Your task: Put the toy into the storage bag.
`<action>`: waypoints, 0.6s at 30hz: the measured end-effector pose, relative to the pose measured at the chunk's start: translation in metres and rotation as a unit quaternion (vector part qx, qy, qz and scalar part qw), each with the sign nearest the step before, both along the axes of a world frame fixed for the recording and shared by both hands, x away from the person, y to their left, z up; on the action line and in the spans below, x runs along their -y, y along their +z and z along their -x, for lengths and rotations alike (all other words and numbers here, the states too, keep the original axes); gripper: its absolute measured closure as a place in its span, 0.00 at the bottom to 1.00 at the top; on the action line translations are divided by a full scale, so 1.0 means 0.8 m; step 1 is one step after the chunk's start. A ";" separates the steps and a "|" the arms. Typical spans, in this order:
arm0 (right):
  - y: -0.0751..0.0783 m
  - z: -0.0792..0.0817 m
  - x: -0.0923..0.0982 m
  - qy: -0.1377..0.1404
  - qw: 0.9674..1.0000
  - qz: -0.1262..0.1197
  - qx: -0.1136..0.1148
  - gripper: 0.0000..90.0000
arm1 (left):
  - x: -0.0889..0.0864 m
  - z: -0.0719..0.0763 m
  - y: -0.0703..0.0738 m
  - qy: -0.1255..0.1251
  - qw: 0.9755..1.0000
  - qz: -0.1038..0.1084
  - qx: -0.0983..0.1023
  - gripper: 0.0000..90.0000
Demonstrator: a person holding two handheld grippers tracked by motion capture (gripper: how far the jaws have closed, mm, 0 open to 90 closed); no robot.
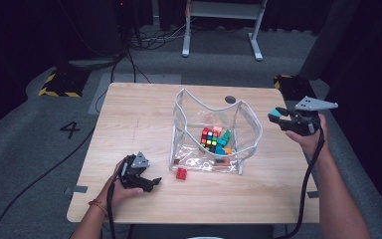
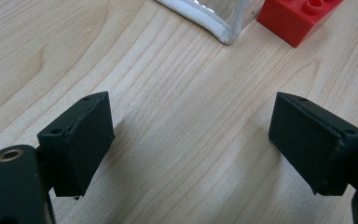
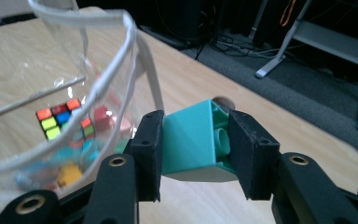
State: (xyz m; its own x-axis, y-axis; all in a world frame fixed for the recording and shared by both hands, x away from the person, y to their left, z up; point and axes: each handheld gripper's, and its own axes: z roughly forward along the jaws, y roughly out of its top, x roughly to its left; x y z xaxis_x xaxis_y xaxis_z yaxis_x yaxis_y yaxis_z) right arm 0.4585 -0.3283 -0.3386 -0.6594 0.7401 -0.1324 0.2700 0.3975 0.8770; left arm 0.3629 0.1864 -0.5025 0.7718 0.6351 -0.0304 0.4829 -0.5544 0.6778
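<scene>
Dark studio floor with cables, pale wood-grain desk (image 1: 129,119) in the middle; right tongs (image 3: 196,149) clamped on a teal plastic brick (image 3: 193,142), pads pressing its smooth sides, hollow tube underside facing one pad, held up in the air beside the right rim of the clear bag (image 1: 251,130). Left tongs (image 2: 191,140) parked low over the desk, jaws apart, nothing between them, red studded brick (image 2: 298,18) just ahead by the bag's white-piped corner. Bag is floppy see-through vinyl with white edging, standing open; inside a multicolour puzzle cube (image 1: 209,137) and mixed bricks. Step looks like loading bricks into the bag: next move likely needs carrying the teal brick over the sagging rim and letting go above the pile, then the red brick remains outside
</scene>
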 end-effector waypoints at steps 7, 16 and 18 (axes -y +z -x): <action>0.037 -0.010 -0.022 0.011 1.000 0.015 0.020 0.64 | 0.000 0.000 0.000 0.001 1.000 0.001 0.000 0.16; 0.067 0.001 -0.065 0.063 0.997 0.012 0.030 0.64 | 0.000 0.000 0.000 0.000 1.000 0.001 -0.001 0.15; 0.068 0.004 -0.075 0.075 0.997 0.009 0.028 0.64 | 0.001 0.000 0.000 0.000 1.000 0.002 -0.002 0.15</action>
State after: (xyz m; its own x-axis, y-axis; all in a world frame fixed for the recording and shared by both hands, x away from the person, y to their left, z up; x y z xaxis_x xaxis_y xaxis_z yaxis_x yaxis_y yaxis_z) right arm 0.4552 -0.2684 -0.2846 -0.7540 0.6304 -0.1844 0.1564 0.4451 0.8817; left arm 0.3629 0.1859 -0.5027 0.7717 0.6349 -0.0368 0.4860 -0.5514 0.6781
